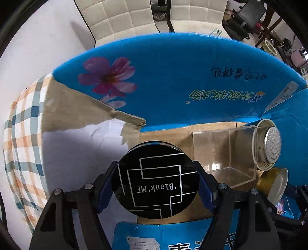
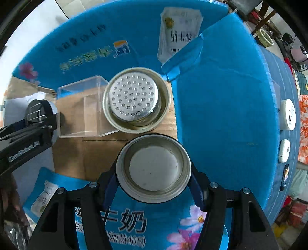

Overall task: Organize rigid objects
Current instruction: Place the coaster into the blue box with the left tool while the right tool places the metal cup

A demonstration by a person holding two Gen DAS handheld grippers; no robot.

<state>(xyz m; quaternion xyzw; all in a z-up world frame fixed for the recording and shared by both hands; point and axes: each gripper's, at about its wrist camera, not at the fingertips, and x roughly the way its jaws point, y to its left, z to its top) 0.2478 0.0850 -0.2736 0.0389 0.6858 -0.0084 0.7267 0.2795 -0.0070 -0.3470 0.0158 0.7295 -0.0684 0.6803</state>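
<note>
Black tin (image 1: 156,180): clamped in my left gripper (image 1: 156,184), over the box (image 1: 173,77).
Lid (image 2: 154,169): clamped in my right gripper (image 2: 154,171).
Strainer (image 2: 132,98): beside clear case (image 2: 80,107).
Hidden: box floor, partly.

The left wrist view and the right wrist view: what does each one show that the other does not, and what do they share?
Only the left wrist view shows the checked cloth, the white padded chairs, and the "Blank'ME" print on the black round case held in the left gripper.

Only the right wrist view shows the white inside of the metal lid held in the right gripper, and the white devices on the blue flap.

Both show the blue cardboard box, the clear plastic box and the perforated metal piece inside it.
</note>
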